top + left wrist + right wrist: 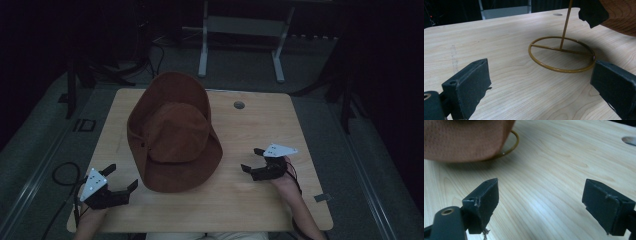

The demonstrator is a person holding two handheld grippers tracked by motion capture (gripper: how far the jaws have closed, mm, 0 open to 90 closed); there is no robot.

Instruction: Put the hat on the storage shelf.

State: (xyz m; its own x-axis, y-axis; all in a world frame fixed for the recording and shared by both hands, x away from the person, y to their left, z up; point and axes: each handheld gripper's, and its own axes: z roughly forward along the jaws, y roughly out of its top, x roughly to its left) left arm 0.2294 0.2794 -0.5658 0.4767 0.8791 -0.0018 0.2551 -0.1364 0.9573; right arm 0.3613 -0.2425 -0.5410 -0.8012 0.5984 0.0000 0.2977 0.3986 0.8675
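The wooden table [260, 200] is the largest thing in the high view, pale and set on a dark floor, with a small round hole [239, 105] near its far edge. On the left half of it sits a wide-brimmed brown hat [172, 132], raised off the tabletop on a brass-coloured wire stand [561, 54]; the left gripper view shows the stand's ring base lying flat on the wood with a thin upright rod rising from its crossbar toward the hat. The brim hangs over the ring, as the right gripper view shows. The left gripper [121, 181] rests at the near left corner of the table, just beside the brim, its jaws spread wide with nothing between them. The right gripper [253, 160] lies near the right edge, a little way from the brim, jaws likewise wide apart and empty.
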